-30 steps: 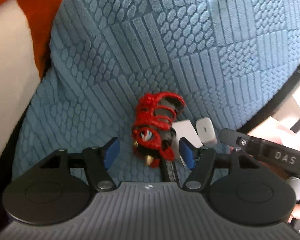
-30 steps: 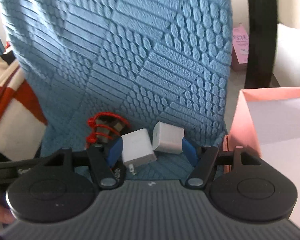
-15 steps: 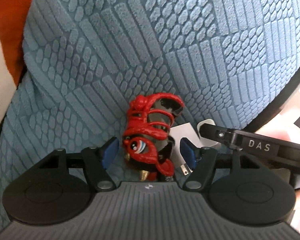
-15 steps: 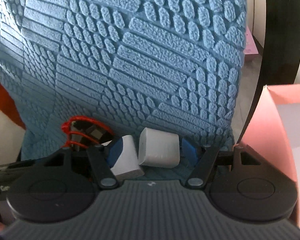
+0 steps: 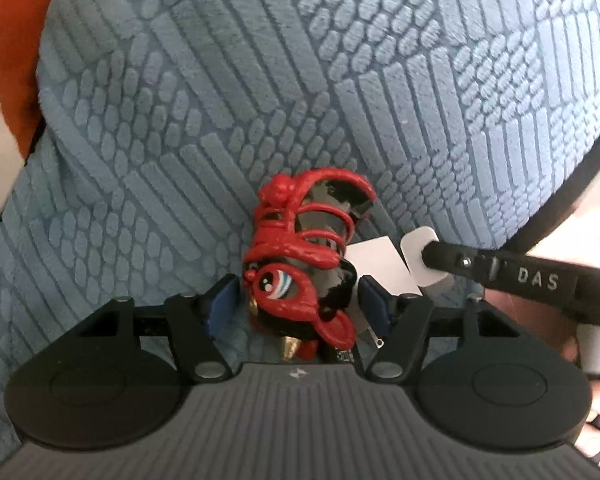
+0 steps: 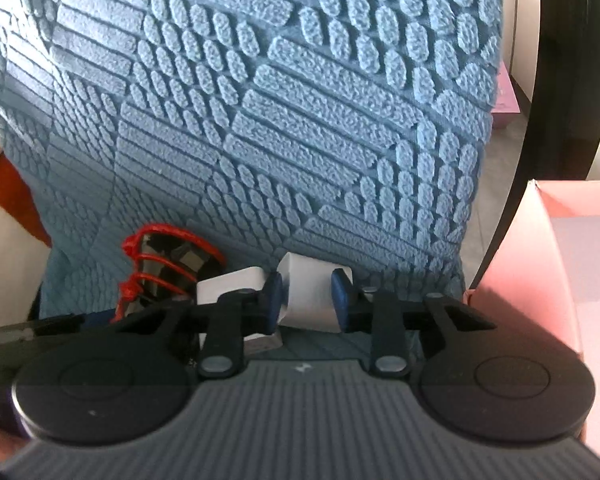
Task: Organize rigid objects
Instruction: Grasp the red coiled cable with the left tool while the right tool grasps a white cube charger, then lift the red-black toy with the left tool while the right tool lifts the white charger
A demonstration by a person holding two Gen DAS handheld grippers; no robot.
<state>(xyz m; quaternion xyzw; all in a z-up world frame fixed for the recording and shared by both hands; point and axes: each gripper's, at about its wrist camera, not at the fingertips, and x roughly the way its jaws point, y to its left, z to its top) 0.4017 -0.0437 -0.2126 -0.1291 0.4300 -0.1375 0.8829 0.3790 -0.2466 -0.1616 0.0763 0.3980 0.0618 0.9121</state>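
A red and black toy figure point(image 5: 300, 256) lies on the blue textured cushion point(image 5: 260, 80). My left gripper point(image 5: 298, 306) is open around its lower end, blue pads either side with a gap. The toy also shows in the right wrist view point(image 6: 160, 264). My right gripper point(image 6: 306, 302) is shut on a white charger cube point(image 6: 306, 296), pads pressing both its sides. A second white charger point(image 6: 232, 284) with metal prongs lies just left of it, between the cube and the toy; it shows in the left wrist view point(image 5: 380, 264) too.
A pink open box point(image 6: 548, 248) stands at the right of the cushion. A black curved frame point(image 6: 560, 60) runs behind it. An orange and cream fabric point(image 5: 4, 60) lies left of the cushion.
My right gripper moved forward and closed on the white cube. My left gripper moved forward so the toy now sits between its open pads.
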